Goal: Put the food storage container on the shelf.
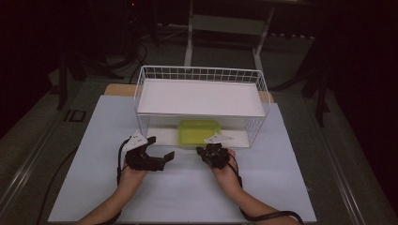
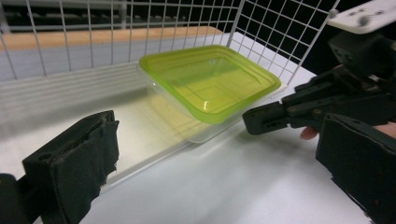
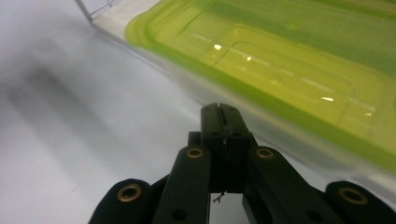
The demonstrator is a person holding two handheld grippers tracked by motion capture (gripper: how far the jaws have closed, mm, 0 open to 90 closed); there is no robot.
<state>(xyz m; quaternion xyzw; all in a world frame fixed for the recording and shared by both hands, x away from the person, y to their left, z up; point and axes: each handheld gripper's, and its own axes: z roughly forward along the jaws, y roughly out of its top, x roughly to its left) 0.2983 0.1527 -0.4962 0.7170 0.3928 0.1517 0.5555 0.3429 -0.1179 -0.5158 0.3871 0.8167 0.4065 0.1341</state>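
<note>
Black right tongs (image 3: 219,112) closed, nosing green-lidded box (image 3: 280,70); left tongs (image 1: 157,152) spread wide.

This looks like a lab set up for recording handling work, not a home or a kitchen. The room is kept dark, and the light falls only on the counter (image 1: 281,187), which is covered with a plain white sheet over a wooden top. Dark stands and cables (image 1: 136,51) crowd the grey floor behind it, along with the legs of a pale metal frame (image 1: 190,42). On the sheet sits a white wire basket (image 1: 202,73) with a green-lidded plastic box (image 1: 199,131) under its shelf, laid out like test props.
</note>
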